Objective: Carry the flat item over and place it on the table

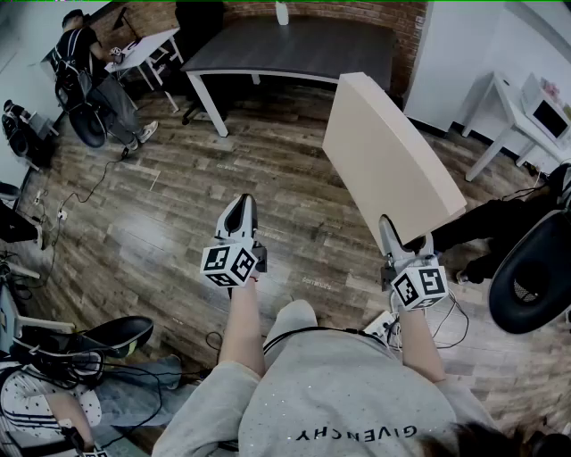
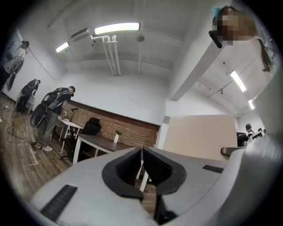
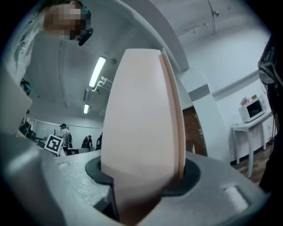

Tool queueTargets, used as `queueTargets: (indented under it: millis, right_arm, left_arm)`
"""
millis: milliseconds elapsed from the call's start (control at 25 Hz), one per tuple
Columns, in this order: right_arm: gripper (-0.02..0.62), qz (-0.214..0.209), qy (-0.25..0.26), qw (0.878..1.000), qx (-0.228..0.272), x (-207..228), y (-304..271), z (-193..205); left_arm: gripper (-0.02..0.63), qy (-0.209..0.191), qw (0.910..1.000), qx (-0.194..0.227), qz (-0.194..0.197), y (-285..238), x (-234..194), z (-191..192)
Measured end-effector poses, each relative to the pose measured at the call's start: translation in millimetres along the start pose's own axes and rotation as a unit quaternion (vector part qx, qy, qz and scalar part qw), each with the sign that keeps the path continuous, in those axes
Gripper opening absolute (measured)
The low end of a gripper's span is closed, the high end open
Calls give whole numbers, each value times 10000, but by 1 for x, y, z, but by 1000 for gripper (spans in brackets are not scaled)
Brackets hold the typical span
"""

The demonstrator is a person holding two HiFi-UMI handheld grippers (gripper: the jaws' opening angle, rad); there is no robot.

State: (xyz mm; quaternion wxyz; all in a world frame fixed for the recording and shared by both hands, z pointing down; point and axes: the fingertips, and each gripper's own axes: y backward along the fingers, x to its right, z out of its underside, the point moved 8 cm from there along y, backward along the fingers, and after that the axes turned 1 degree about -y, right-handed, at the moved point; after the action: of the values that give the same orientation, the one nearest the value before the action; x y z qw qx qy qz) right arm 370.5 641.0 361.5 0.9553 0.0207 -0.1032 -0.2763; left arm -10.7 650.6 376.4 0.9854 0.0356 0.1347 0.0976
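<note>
A thick flat beige board [image 1: 384, 152] stands on edge above the wooden floor, and my right gripper [image 1: 398, 236] is shut on its near lower end. In the right gripper view the board [image 3: 141, 132] fills the middle, wedged between the jaws. The dark grey table [image 1: 294, 46] stands ahead by the brick wall; the left gripper view shows the table [image 2: 99, 142] small and far off, with the board [image 2: 201, 134] at its right. My left gripper [image 1: 239, 210] hangs level beside the board at the left, shut, with nothing between its jaws.
A white bottle [image 1: 282, 12] stands at the table's far edge. A person [image 1: 89, 71] bends over a small white desk [image 1: 143, 45] at the back left. A white desk with a microwave [image 1: 546, 112] is at the right, a black office chair [image 1: 535, 277] near my right.
</note>
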Motion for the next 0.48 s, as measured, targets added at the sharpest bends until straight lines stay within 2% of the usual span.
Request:
queueTargets:
  millis: [160,400,480]
  right_arm:
    - [255,136,176,9996,157,8,-6,-3]
    - [255,269,382,9989,66,20,-44,6]
    - [255,312,504,9982,-9,28,-64,10]
  left_arm:
    - [12,-309,9994,-26,134,-20,9,0]
    - [12,-741,9969,-263,-102,-51,-11,5]
    - [12,-749,9966,-308,-170,-67,-25,7]
